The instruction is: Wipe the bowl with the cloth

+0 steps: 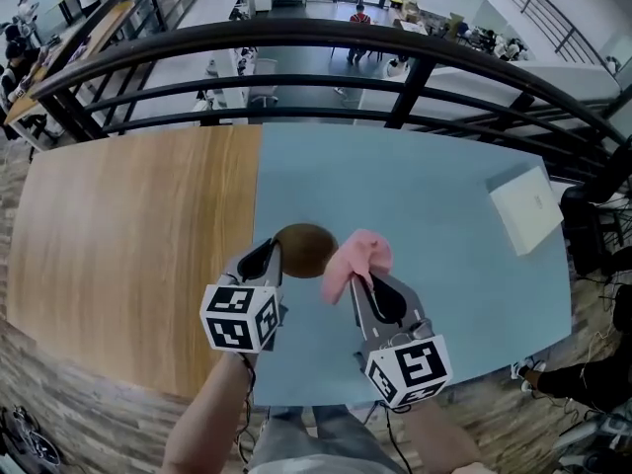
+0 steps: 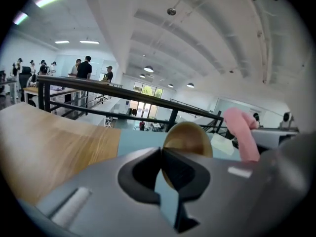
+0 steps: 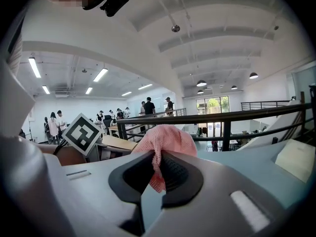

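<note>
A brown wooden bowl hangs above the blue half of the table, tipped on its side. My left gripper is shut on its rim. In the left gripper view the bowl rises just past the shut jaws of the left gripper. A pink mesh cloth bunches up right beside the bowl, pinched in my right gripper. In the right gripper view the cloth bulges above the right gripper and a corner hangs below the pads.
A white flat box lies at the table's far right. The left half of the table is wood. A black railing runs along the far edge, with a drop to a lower floor behind it. People stand in the distance.
</note>
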`<state>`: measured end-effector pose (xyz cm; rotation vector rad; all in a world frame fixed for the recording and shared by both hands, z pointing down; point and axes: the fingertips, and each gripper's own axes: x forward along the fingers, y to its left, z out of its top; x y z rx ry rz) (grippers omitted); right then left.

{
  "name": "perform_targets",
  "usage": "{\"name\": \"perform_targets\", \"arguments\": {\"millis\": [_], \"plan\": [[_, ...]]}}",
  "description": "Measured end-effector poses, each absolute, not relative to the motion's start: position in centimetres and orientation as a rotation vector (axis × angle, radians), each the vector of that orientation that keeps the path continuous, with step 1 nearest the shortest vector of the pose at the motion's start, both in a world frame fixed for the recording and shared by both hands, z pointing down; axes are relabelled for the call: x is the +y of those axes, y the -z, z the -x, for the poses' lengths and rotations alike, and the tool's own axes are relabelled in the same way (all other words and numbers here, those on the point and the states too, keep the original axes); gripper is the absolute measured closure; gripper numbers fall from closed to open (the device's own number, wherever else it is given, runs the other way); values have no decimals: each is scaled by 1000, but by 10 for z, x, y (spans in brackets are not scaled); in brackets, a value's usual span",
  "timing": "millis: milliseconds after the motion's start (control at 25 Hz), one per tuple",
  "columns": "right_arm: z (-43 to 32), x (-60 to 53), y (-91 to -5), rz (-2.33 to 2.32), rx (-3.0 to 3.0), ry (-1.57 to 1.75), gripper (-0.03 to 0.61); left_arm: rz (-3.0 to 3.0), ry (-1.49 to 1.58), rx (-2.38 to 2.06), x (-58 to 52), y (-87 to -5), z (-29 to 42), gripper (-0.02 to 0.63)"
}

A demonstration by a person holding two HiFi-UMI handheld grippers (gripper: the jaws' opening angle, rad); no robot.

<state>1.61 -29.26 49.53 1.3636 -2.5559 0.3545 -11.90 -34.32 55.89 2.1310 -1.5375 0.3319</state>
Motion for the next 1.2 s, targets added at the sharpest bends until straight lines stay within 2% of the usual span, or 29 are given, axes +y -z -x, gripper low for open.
{"name": "perform_targets", "arguments": {"millis": [600,1040,1200], "plan": [[-9,-199,-359,-1292,-2697,-205,548,-2294,-252,-1730,-245,-386,135,603],[-20,-124,-291,-1232,-2826,-155,548,-2308,-18,-1729,-159,-312,118,603],[-15,-100,-270,-1196,-2879,-122,549,-2341,-33,-1763,-138,-298,120,603]]}}
